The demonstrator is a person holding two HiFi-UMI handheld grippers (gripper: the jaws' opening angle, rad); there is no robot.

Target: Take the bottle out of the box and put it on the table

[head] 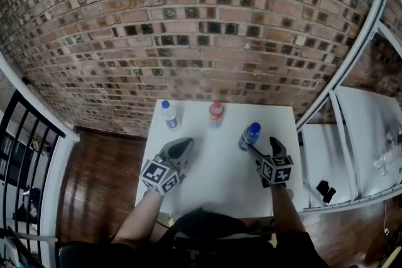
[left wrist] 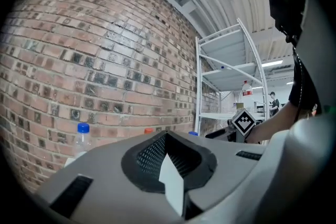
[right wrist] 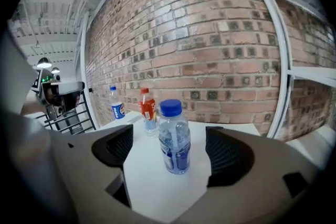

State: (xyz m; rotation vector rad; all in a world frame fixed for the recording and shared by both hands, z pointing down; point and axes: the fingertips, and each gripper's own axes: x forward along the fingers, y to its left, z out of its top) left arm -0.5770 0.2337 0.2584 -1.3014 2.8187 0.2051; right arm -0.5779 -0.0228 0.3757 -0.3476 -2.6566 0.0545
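Brick wall [head: 188, 22] fills the background behind a white counter [head: 220, 179], and a white metal rack [head: 358, 135] stands off the counter's right side. Three bottles stand upright on the counter. The blue-capped bottle [head: 249, 135] is on the counter's right part, a red-capped bottle [head: 216, 113] is at the middle of its far edge, and a clear bottle with a blue label [head: 169, 115] is at its far left corner. The right tool [head: 260, 144] hangs over the counter's right side with its jaws wide. The blue-capped bottle stands on the counter between them, and neither pad touches it. The left tool [head: 182, 146] is over the counter's left half, its jaws drawn narrow with nothing between them.
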